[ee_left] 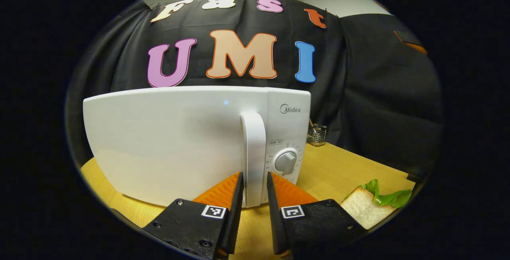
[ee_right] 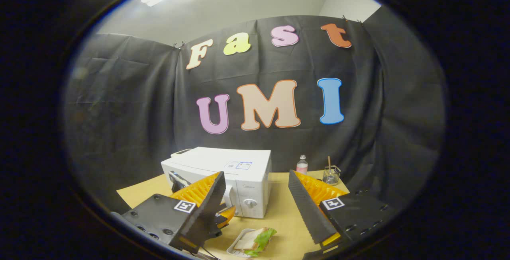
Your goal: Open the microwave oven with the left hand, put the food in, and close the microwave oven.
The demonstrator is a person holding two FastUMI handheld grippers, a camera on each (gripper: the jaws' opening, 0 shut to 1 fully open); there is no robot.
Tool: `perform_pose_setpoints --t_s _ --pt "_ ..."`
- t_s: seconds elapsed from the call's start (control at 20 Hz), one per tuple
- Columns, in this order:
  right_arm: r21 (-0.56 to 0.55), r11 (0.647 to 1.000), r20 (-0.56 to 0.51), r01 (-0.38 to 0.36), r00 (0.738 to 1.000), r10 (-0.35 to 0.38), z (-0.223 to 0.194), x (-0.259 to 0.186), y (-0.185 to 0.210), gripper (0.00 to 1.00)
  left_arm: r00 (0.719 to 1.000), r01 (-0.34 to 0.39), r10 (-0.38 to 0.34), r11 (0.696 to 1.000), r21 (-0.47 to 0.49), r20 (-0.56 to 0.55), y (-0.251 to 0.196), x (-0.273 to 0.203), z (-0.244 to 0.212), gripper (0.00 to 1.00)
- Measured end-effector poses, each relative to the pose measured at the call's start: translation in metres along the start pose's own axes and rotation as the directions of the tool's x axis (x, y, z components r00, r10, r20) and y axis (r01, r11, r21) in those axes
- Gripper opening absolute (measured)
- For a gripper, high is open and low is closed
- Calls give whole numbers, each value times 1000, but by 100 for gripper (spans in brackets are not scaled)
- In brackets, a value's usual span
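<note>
The white microwave [ee_left: 179,140] stands on the wooden table with its door closed. My left gripper [ee_left: 254,175] straddles the lower part of the vertical door handle [ee_left: 253,140], a finger touching each side. A sandwich [ee_left: 368,206] with green lettuce lies on the table to the right of the oven. In the right gripper view it is the sandwich [ee_right: 255,239] on a small white tray in front of the microwave [ee_right: 235,172]. My right gripper [ee_right: 255,175] hangs open above and before it, holding nothing. The left gripper [ee_right: 223,214] shows at the oven's handle.
A round dial [ee_left: 285,161] sits on the control panel right of the handle. A wire holder [ee_right: 330,174] and a small bottle [ee_right: 302,165] stand at the table's back right. Bare wooden table [ee_left: 350,168] lies to the oven's right.
</note>
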State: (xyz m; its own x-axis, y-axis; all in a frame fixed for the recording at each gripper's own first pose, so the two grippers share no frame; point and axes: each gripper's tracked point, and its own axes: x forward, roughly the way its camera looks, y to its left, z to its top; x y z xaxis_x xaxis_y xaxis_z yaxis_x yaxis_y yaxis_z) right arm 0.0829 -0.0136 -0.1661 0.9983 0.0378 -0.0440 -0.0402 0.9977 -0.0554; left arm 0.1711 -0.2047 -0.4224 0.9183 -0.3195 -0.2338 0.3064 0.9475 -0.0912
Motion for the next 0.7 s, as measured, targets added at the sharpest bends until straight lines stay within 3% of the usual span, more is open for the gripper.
perform_pose_setpoints --t_s 0.05,0.1,0.15,0.2,0.25,0.35,0.4,0.45,0.5,0.55,0.6,0.7 --pt "0 1000 -10 3 1000 -3 -3 1 0 98 1000 3 -3 1000 4 2 -1 3 0 39" --pt "4 1000 -19 6 1000 -6 -9 0 0 98 1000 -2 2 1000 14 11 -3 4 0 31" --pt "9 1000 -26 2 1000 -2 -12 1 1 91 1000 -8 7 999 32 14 -3 6 1 30" --pt "15 1000 -36 -3 999 4 -17 1 4 92 1000 -13 12 999 44 18 -2 7 1 29" --pt "23 1000 -46 -6 999 7 -22 1 4 98 1000 -15 14 999 51 25 -2 7 2 29" --pt "47 999 -62 -18 998 21 -30 2 6 98 999 -13 12 998 55 30 -1 10 1 28" --pt "58 998 -66 -21 997 25 -33 1 6 92 1000 -8 6 998 62 30 -2 11 1 28" --pt "66 998 -68 -21 997 25 -35 2 5 92 1000 -6 5 997 74 21 -3 12 -1 29" --pt "64 998 -67 -14 998 19 -36 3 1 98 1000 -8 7 997 79 17 -1 13 -5 30" --pt "57 998 -56 6 998 -3 -35 5 -7 92 1000 -9 7 997 82 20 -2 13 -6 30" --pt "46 998 -45 32 999 -30 -34 7 -16 98 1000 -7 6 996 86 15 -2 14 -9 29" --pt "38 997 -36 72 997 -71 -36 9 -29 98 999 2 -5 998 67 41 -1 13 -4 28"
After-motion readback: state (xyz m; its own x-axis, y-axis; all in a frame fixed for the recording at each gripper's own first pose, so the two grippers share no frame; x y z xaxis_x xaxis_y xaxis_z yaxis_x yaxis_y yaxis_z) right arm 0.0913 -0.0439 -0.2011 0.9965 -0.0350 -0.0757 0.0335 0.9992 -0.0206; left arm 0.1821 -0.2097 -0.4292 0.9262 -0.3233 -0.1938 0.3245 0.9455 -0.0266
